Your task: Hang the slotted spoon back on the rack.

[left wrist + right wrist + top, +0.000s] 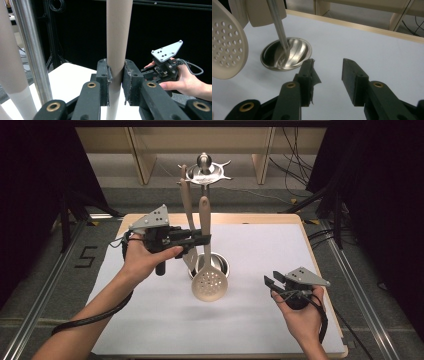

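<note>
My tabletop (pixel 280 330), wood-edged with a white sheet over nearly all of it, the utensil stand's round steel base (pixel 220 265) sitting on the sheet near the middle, toward the far edge

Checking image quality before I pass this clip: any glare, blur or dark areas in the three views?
High view: even light on the table, black surroundings, glare on the rack top. Left gripper view: the clamped handle is sharp, the near handle at left is soft, background black. Right gripper view: bright reflections in the steel base; claw bases are blurred.
</note>
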{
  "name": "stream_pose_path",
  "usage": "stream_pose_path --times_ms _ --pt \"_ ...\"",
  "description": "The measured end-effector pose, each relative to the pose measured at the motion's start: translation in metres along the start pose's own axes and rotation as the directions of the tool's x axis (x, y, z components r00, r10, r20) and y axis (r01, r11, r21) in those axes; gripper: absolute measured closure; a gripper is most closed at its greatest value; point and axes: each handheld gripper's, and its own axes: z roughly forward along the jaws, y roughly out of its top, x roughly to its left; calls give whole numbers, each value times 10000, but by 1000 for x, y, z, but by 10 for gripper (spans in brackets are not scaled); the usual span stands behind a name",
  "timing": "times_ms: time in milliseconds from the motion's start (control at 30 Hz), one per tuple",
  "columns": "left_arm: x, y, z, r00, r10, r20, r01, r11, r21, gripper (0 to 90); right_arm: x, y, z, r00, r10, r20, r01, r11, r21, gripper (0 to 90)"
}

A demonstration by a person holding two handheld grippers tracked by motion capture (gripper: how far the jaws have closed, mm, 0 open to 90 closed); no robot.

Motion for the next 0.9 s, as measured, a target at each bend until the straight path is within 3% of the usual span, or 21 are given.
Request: stream_pose_path --times_ms 267,533,633,667,900 --pt "3 6 3 9999 85 60 -86 9999 87 760 -1 1 1 9994 -332 -28 331 9994 -79 623" --pt "6 9 5 9999 86 78 -87 9999 141 760 0 0 2 9999 -143 -43 142 9996 -227 624" --pt "7 11 6 9999 108 100 -110 9998 161 760 -1 0 2 9993 -352 -84 351 9992 -165 623" --pt "7 11 6 9999 112 102 -114 9998 151 760 1 0 0 10000 -68 -17 68 9999 74 623" --pt "10 15 7 10000 89 43 -89 9999 128 760 0 0 1 9996 -268 -39 268 9996 85 624"
